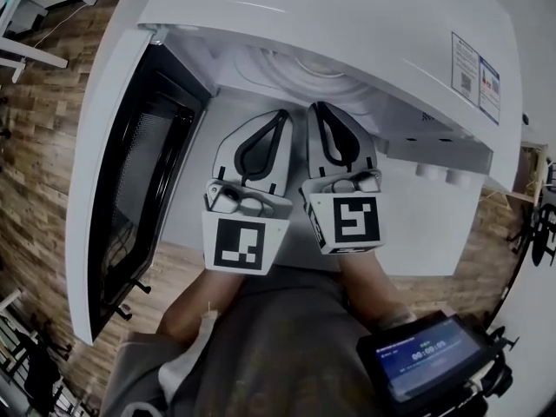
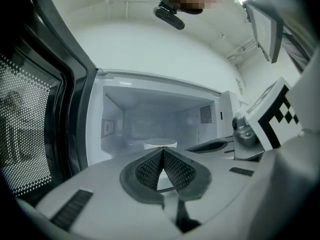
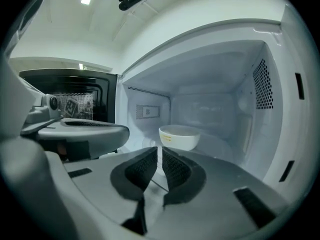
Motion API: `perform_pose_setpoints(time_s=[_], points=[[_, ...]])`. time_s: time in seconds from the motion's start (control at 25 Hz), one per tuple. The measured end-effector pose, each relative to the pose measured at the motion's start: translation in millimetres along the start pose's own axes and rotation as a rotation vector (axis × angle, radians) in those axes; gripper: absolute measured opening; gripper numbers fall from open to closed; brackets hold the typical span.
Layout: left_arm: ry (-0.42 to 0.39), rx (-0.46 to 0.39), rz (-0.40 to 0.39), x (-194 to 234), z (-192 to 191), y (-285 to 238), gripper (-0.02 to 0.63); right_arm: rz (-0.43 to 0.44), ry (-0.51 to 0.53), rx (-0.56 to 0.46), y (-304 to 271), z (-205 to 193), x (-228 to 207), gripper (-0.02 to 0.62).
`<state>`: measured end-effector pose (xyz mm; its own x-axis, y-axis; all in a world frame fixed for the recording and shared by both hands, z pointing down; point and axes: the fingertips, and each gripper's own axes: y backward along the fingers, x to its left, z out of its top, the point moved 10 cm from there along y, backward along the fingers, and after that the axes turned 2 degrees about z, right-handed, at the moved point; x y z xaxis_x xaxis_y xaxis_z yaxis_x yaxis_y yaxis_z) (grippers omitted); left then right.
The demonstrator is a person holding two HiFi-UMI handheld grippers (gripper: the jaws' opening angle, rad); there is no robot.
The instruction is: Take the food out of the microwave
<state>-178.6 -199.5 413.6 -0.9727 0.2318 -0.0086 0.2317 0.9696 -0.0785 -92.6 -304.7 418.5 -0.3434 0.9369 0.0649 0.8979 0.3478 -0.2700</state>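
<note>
The white microwave (image 1: 347, 24) stands open, its dark door (image 1: 130, 189) swung out to the left. Inside, a white bowl (image 3: 179, 136) sits on the cavity floor toward the back; in the left gripper view only the bowl's rim (image 2: 160, 144) shows above the jaws. My left gripper (image 1: 276, 115) and right gripper (image 1: 320, 109) are side by side at the cavity mouth, pointing in, short of the bowl. The left gripper (image 2: 163, 150) is shut with its pads meeting and nothing between them. The right gripper (image 3: 160, 149) is shut to a hairline slit and holds nothing.
The open door (image 2: 30, 134) walls off the left side, and the cavity's right wall (image 3: 260, 109) is perforated. A small device with a lit screen (image 1: 426, 354) hangs at the lower right. Wooden floor (image 1: 35, 198) shows to the left of the microwave.
</note>
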Motion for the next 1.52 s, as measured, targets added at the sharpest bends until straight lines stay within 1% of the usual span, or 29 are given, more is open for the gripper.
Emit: perform_pose_setpoints(time_s=[0.04, 0.12, 0.16, 0.24, 0.4, 0.52, 0.6, 0.68, 0.76, 0.92, 0.96, 1.0, 1.08, 1.32, 1.44, 1.48, 1.52], points=[[0.002, 0.005, 0.002, 2.4, 0.6, 0.2, 0.008, -0.004, -0.001, 0.004, -2.1, 0.8, 0.3, 0.043], [0.014, 0.016, 0.006, 6.3, 2.4, 1.0, 0.008, -0.023, 0.001, 0.009, -5.0, 4.9, -0.1, 0.104], [0.021, 0.019, 0.007, 8.1, 3.8, 1.1, 0.008, -0.036, 0.004, 0.008, -6.1, 8.0, -0.5, 0.148], [0.031, 0.022, 0.006, 12.1, 6.5, 0.0, 0.008, -0.064, 0.011, 0.002, -9.5, 14.0, -1.2, 0.257], [0.038, 0.025, 0.004, 21.6, 9.1, -4.6, 0.008, -0.103, 0.005, 0.01, -25.7, 19.7, -9.4, 0.395], [0.041, 0.023, 0.007, 26.9, 8.6, -5.0, 0.008, -0.114, -0.004, 0.036, -42.2, 20.2, -19.1, 0.454], [0.04, 0.017, 0.008, 29.5, 8.0, -5.3, 0.008, -0.124, 0.004, 0.042, -52.5, 20.8, -24.4, 0.472], [0.034, 0.016, 0.006, 31.2, 8.2, -4.0, 0.008, -0.135, 0.01, 0.037, -60.3, 22.1, -28.5, 0.476], [0.041, 0.02, 0.001, 31.3, 9.1, -0.7, 0.008, -0.146, 0.013, 0.037, -65.2, 24.1, -31.1, 0.476], [0.057, 0.003, -0.006, 30.6, 15.5, 6.2, 0.008, -0.17, 0.048, 0.073, -69.9, 26.9, -32.8, 0.474], [0.056, -0.003, -0.005, 30.1, 16.8, 7.3, 0.008, -0.171, 0.057, 0.078, -69.3, 26.9, -33.0, 0.461], [0.052, -0.009, -0.004, 29.5, 17.5, 7.9, 0.008, -0.17, 0.062, 0.08, -68.4, 26.6, -33.2, 0.448], [0.042, -0.014, 0.002, 28.1, 18.2, 9.1, 0.008, -0.16, 0.066, 0.082, -65.7, 25.2, -33.2, 0.445], [0.038, -0.01, 0.014, 21.2, 22.4, 16.5, 0.008, -0.139, 0.072, 0.081, -43.2, 19.3, -24.4, 0.446], [0.041, -0.012, 0.006, 15.2, 26.0, 18.8, 0.008, -0.109, 0.066, 0.092, -36.9, 17.6, -21.9, 0.446], [0.043, -0.014, 0.003, 13.8, 27.2, 19.2, 0.008, -0.092, 0.058, 0.093, -37.1, 18.4, -22.1, 0.455], [0.044, -0.015, 0.0, 13.2, 28.4, 19.4, 0.008, -0.077, 0.049, 0.091, -38.0, 20.1, -22.7, 0.48]])
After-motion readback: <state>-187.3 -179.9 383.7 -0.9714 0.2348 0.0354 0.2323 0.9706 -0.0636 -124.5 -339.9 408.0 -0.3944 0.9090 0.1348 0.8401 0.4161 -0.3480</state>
